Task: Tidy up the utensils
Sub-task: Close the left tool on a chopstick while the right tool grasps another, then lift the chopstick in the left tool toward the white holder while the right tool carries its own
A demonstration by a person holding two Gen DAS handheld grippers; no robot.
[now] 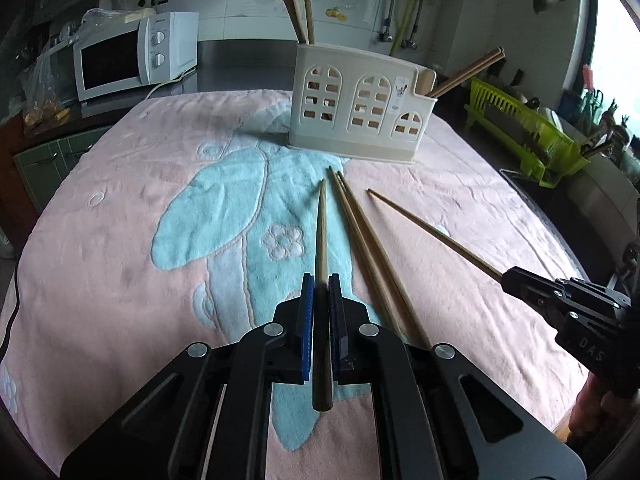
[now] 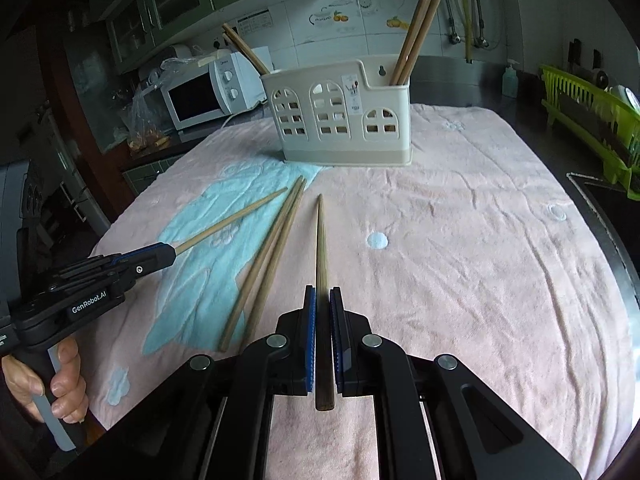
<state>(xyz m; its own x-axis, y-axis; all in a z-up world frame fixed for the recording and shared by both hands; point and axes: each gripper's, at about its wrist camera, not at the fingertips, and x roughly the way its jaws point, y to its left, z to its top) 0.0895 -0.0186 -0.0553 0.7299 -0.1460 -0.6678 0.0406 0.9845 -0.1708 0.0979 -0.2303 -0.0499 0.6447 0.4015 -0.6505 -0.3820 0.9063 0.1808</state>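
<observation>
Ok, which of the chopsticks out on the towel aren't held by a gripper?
The two wooden chopsticks lying side by side on the pink towel. The left gripper and right gripper each clamp one chopstick; these two lie loose between them.

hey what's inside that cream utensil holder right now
The utensil holder has wooden chopsticks leaning out of its right end and more at its left end. Their lower ends are mostly hidden behind its walls.

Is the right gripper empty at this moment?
No, the right gripper is shut on a chopstick that points toward the utensil holder.
</observation>
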